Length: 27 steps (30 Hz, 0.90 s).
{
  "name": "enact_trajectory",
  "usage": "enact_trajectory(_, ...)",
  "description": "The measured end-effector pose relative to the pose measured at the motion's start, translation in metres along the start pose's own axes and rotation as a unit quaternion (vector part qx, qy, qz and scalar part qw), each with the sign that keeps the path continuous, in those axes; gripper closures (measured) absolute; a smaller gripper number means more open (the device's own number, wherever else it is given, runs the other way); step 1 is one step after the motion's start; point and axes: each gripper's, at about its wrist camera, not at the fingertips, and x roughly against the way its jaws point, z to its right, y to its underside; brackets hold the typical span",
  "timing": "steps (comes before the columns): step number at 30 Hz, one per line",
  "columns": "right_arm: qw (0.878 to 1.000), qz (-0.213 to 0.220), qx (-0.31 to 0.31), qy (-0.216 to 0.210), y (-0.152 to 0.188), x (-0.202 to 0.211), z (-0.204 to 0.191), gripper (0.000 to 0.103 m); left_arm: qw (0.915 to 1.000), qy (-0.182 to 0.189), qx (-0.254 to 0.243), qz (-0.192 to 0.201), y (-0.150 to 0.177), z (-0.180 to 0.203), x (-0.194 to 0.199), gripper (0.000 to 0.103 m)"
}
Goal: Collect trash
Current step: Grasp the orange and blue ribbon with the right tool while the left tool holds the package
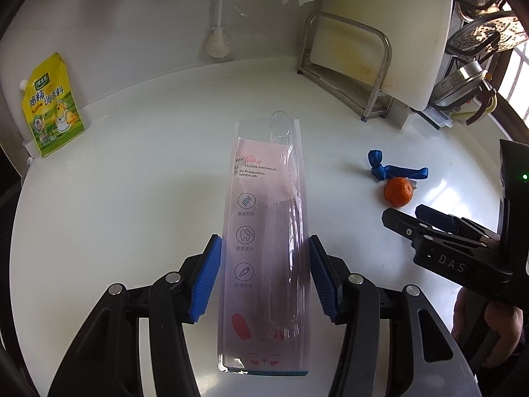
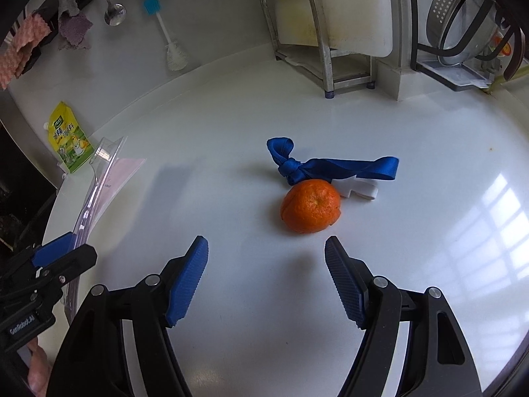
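The left tool (image 1: 264, 258) has the toothbrush packaging (image 1: 264, 231) clamped by its long edges between the blue pads (image 1: 206, 278), so one piece of trash is in hand. From the right wrist view the package (image 2: 96, 182) rises tilted up and away from that tool (image 2: 66, 251), its far end lifted off the white counter (image 2: 231, 125), so it looks carried rather than lying flat. It is a long, narrow, clear plastic blister on a pale pink card, with a rabbit face printed at the near end, small icons down the middle and a round clear hanging tab at the far end; the moulded cavity looks empty, though the glare makes that hard to swear to. It is thin and flexible, and I would expect it to bow if squeezed harder. Over to the right tool (image 2: 266, 244): its jaws stand wide apart with nothing between them, poised just short of the orange peel (image 2: 310, 210), which sits on the counter like a hollow dome, stem scar up. Touching it behind are a knotted blue strap (image 2: 330, 165) and a small white scrap (image 2: 360, 192). No bin or bag shows in either view, so nothing is visibly disposed of yet. My read: early in the job, one item gripped, the peel, strap and scrap left to gather. The yellow seasoning pouch (image 1: 53, 106) against the back wall looks like a kitchen staple, not trash.
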Motion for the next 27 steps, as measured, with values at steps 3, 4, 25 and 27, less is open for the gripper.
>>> enact_trajectory(3, 0.999, 0.023, 0.023, 0.005, -0.003, 0.017, 0.005, 0.032, 1.0, 0.005, 0.001, 0.001, -0.002, 0.004, 0.001, 0.051)
enact_trajectory(4, 0.999, 0.026, 0.029, 0.005, -0.006, 0.02, 0.007, 0.032, 1.0, 0.006, -0.001, 0.002, -0.003, 0.006, 0.001, 0.051)
enact_trajectory(25, 0.965, -0.073, 0.25, -0.036, -0.054, -0.035, 0.015, 0.031, 0.9998, 0.008, -0.013, 0.01, -0.002, 0.017, 0.009, 0.051)
enact_trajectory(27, 0.964, -0.079, 0.251, -0.038, -0.056, -0.04, 0.019, 0.031, 0.9998, 0.009, -0.013, 0.013, -0.002, 0.018, 0.01, 0.051)
